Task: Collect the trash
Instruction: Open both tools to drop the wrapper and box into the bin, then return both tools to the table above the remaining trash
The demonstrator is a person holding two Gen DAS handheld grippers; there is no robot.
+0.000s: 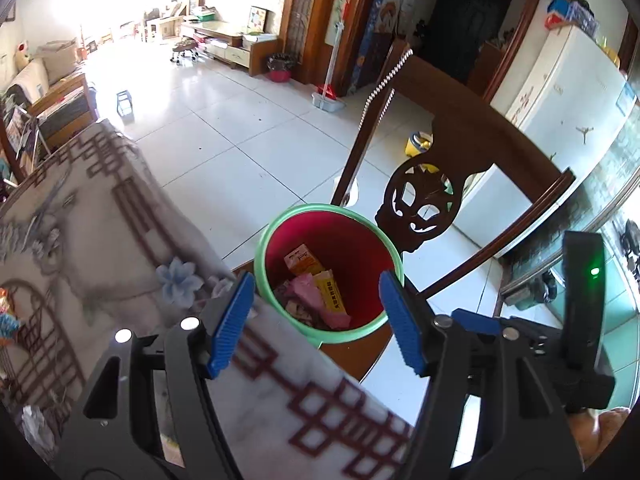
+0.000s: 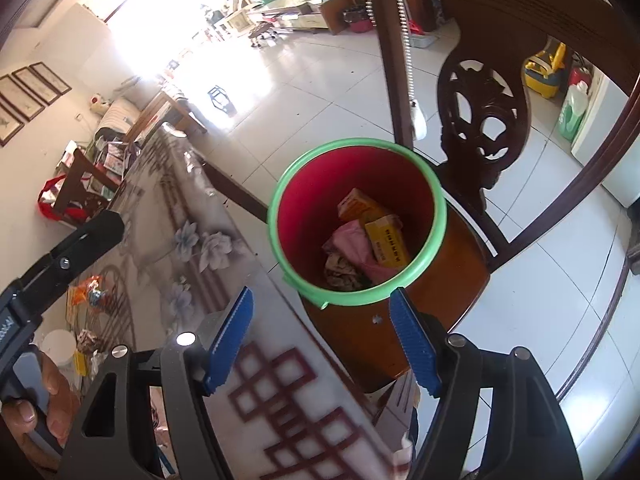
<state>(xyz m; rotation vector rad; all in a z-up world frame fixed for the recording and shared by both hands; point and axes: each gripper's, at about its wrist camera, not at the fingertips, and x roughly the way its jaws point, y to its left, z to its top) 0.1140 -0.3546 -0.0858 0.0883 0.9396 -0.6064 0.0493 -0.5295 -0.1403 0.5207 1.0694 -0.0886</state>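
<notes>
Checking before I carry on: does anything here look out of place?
Yes: the trash bin stands on the wooden chair's seat, not the floor. Wrappers lie on the table. Nothing looks spilled.

Table point(image 2: 208, 216) wearing glossy floral cloth with red lattice print. Crumpled wrappers point(image 2: 86, 294) and white cup point(image 2: 58, 346) sitting near its far-left edge. Wooden chair seat point(image 2: 460, 264) just beside table carrying red bin with green rim point(image 2: 434, 196). White tile floor point(image 1: 240, 120) spreading beyond.
</notes>
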